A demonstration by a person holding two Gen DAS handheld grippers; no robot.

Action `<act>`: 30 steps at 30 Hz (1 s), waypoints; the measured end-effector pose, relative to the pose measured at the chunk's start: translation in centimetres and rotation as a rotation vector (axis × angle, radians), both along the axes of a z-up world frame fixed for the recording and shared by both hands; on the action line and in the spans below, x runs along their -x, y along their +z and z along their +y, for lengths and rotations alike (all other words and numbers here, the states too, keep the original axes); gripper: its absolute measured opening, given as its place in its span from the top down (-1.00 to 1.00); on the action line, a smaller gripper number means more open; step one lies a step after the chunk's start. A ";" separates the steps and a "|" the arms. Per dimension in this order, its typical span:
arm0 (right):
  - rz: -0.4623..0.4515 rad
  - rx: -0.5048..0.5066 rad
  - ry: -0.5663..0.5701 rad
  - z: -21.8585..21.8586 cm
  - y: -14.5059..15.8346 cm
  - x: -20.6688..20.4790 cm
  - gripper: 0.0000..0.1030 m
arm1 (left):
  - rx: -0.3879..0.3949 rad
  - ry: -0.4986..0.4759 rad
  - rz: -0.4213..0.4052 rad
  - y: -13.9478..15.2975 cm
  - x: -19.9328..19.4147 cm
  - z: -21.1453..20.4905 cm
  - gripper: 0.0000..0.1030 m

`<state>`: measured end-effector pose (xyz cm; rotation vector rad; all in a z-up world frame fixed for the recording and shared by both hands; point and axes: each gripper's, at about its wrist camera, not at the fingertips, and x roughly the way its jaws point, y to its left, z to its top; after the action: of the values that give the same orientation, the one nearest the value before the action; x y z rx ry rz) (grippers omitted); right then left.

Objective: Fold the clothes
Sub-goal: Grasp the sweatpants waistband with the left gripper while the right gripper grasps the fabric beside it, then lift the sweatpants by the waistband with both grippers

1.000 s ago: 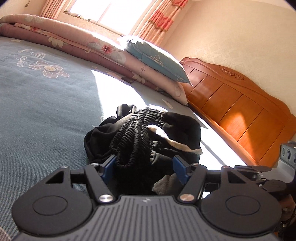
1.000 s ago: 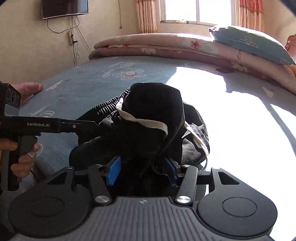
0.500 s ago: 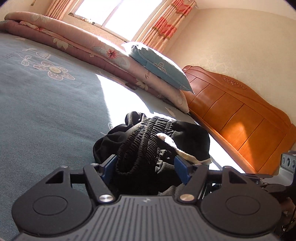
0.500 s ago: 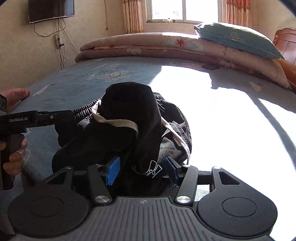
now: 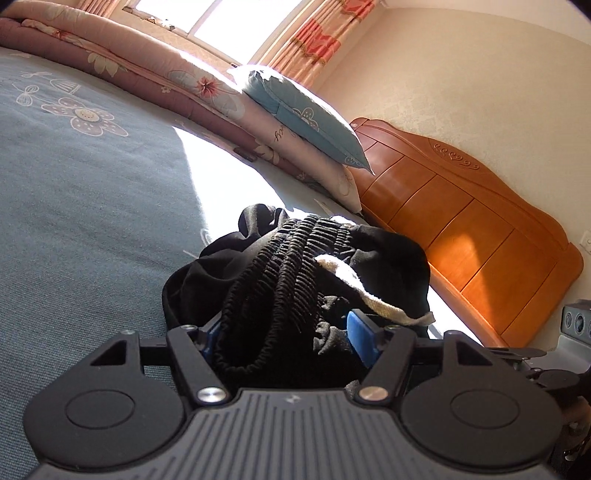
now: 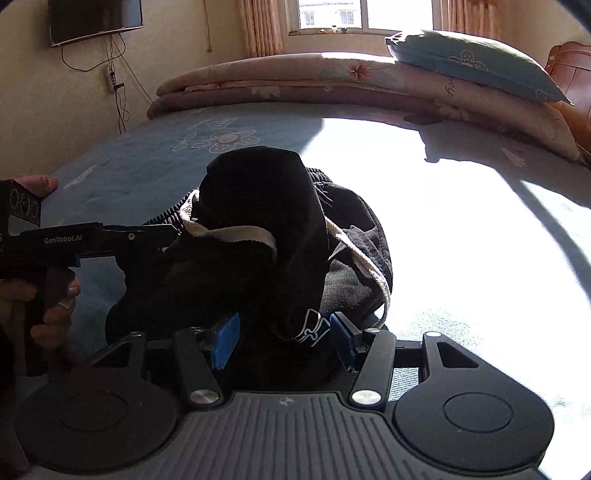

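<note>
Black pants (image 5: 295, 266) with a ribbed elastic waistband and a white drawstring lie bunched on the blue bedspread (image 5: 74, 206). My left gripper (image 5: 286, 338) has its blue pads wide apart around the waistband folds, which fill the gap. In the right wrist view the same black pants (image 6: 266, 229) rise in a hump. My right gripper (image 6: 282, 341) is open, pads either side of a fold with a white logo. The left gripper also shows at the left of the right wrist view (image 6: 162, 234), its tips against the cloth.
Folded pink floral quilts (image 6: 295, 79) and a blue pillow (image 6: 472, 62) lie at the far side of the bed. A wooden headboard (image 5: 461, 221) stands on the right. A wall TV (image 6: 94, 18) hangs at the far left. Sunlit bedspread (image 6: 461, 240) lies right of the pants.
Both grippers have moved closer in on the pants, with more cloth now between the pads. The bundle has shifted slightly. The jaws stay wide.
</note>
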<state>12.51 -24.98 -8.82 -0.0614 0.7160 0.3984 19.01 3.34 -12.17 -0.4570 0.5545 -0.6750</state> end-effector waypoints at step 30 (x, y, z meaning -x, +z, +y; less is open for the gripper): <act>-0.066 -0.010 0.118 -1.9 4.4 -5.8 -0.15 | -0.205 -0.020 -0.013 4.5 5.1 0.6 0.70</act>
<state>18.32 -26.89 -4.43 -0.1067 0.6467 0.5106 13.96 3.99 -7.63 -0.2557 0.6100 -0.6328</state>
